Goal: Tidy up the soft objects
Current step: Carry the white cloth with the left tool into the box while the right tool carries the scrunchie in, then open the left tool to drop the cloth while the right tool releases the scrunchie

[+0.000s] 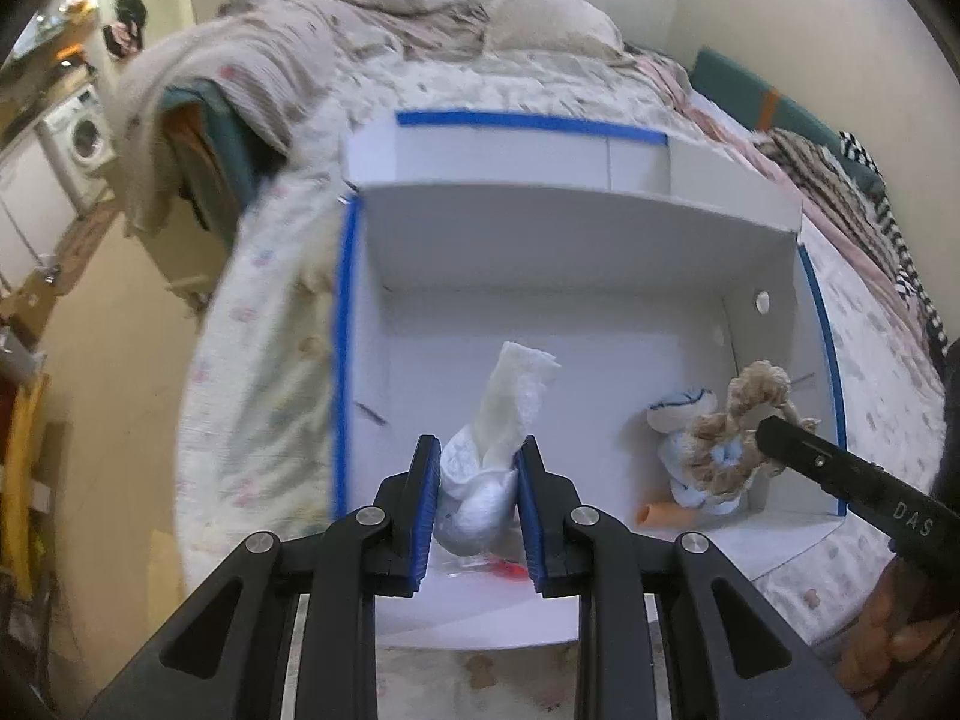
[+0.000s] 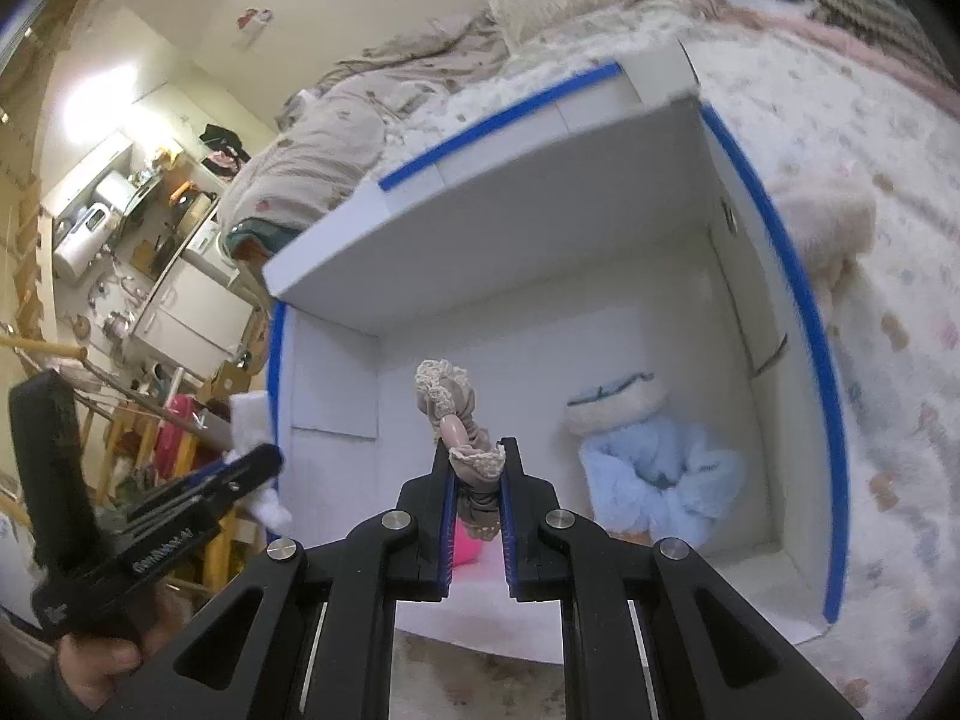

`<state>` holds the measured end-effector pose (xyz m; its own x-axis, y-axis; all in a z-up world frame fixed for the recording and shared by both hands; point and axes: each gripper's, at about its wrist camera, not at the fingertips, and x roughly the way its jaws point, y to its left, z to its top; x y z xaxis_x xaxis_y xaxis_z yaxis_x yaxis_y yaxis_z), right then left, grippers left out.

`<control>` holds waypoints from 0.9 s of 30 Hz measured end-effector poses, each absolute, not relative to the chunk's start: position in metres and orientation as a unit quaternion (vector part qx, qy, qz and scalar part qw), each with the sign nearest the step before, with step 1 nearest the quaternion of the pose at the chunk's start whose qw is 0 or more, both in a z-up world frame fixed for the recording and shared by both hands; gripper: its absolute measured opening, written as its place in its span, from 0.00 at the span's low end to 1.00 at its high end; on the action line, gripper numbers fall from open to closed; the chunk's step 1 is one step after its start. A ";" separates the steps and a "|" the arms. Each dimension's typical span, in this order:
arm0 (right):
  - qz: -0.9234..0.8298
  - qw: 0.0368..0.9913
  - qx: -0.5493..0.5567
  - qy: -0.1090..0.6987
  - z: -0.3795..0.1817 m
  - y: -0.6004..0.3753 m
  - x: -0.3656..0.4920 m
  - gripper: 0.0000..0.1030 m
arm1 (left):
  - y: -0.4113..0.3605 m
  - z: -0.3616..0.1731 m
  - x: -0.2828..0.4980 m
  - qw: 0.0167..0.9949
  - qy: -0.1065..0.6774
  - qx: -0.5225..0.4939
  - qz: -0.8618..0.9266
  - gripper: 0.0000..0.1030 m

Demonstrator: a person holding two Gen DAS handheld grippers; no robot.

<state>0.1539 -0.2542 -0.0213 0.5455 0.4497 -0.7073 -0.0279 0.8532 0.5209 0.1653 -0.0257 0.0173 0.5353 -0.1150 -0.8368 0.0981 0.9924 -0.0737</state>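
Observation:
A white box (image 1: 540, 252) with blue taped edges lies open on the bed; it also shows in the right wrist view (image 2: 528, 228). My left gripper (image 1: 478, 450) is shut on a white crumpled cloth (image 1: 498, 438) held over the box. My right gripper (image 2: 477, 450) is shut on a beige lace scrunchie (image 2: 465, 420) above the box floor; the scrunchie also shows in the left wrist view (image 1: 738, 420). A light blue fluffy scrunchie (image 2: 654, 474) and a small white-and-blue plush (image 2: 618, 402) lie in the box's right corner.
A pink object (image 2: 465, 549) and an orange piece (image 1: 660, 515) lie on the box floor. A floral quilt (image 1: 270, 360) covers the bed, with rumpled blankets (image 1: 288, 66) and a pillow (image 1: 552, 18) behind. A washing machine (image 1: 81, 141) stands at far left.

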 end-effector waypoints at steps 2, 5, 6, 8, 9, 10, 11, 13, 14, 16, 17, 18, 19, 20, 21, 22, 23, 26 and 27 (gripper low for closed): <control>0.140 0.840 0.246 0.464 -0.030 -0.258 0.158 0.14 | -0.030 0.005 0.171 0.870 0.487 -0.013 -0.073 0.22; 0.140 0.829 0.262 0.473 -0.040 -0.259 0.162 0.14 | -0.037 -0.015 0.177 0.865 0.496 -0.008 -0.079 0.22; 0.141 0.826 0.266 0.476 -0.043 -0.260 0.164 0.14 | -0.038 -0.021 0.180 0.860 0.503 -0.011 -0.079 0.22; 0.143 0.822 0.272 0.480 -0.046 -0.258 0.167 0.14 | -0.037 -0.030 0.183 0.851 0.518 -0.031 -0.079 0.22; 0.146 0.820 0.273 0.482 -0.048 -0.257 0.169 0.14 | -0.037 -0.033 0.184 0.848 0.522 -0.036 -0.079 0.22; 0.149 0.818 0.274 0.483 -0.049 -0.255 0.171 0.14 | -0.038 -0.037 0.185 0.845 0.528 -0.036 -0.078 0.22; 0.152 0.817 0.273 0.485 -0.050 -0.253 0.174 0.14 | -0.038 -0.040 0.184 0.843 0.532 -0.034 -0.078 0.22; 0.157 0.814 0.270 0.489 -0.052 -0.249 0.179 0.14 | -0.040 -0.045 0.184 0.839 0.537 -0.033 -0.080 0.22; 0.158 0.812 0.268 0.494 -0.054 -0.246 0.180 0.14 | -0.041 -0.046 0.184 0.837 0.539 -0.032 -0.083 0.22; 0.159 0.807 0.264 0.504 -0.059 -0.240 0.182 0.14 | -0.040 -0.048 0.184 0.836 0.541 -0.031 -0.084 0.22; 0.159 0.804 0.260 0.511 -0.061 -0.237 0.182 0.14 | -0.040 -0.049 0.184 0.835 0.542 -0.032 -0.085 0.22; 0.158 0.802 0.254 0.517 -0.064 -0.234 0.183 0.14 | -0.040 -0.049 0.185 0.835 0.543 -0.032 -0.085 0.22; 0.157 0.799 0.248 0.524 -0.067 -0.231 0.183 0.14 | -0.041 -0.050 0.186 0.834 0.544 -0.032 -0.084 0.22; 0.156 0.797 0.242 0.532 -0.070 -0.227 0.183 0.14 | -0.041 -0.050 0.187 0.833 0.546 -0.031 -0.082 0.22; 0.155 0.793 0.235 0.540 -0.073 -0.224 0.183 0.14 | -0.041 -0.051 0.187 0.832 0.548 -0.030 -0.079 0.22; 0.155 0.789 0.231 0.548 -0.076 -0.222 0.184 0.14 | -0.042 -0.052 0.187 0.832 0.549 -0.029 -0.075 0.22; 0.155 0.786 0.229 0.553 -0.080 -0.220 0.184 0.14 | -0.042 -0.053 0.187 0.832 0.549 -0.028 -0.072 0.22; 0.154 0.783 0.223 0.561 -0.084 -0.215 0.183 0.14 | -0.043 -0.055 0.189 0.829 0.554 -0.027 -0.070 0.22; 0.153 0.783 0.220 0.561 -0.084 -0.214 0.183 0.14 | -0.044 -0.055 0.189 0.829 0.555 -0.027 -0.068 0.23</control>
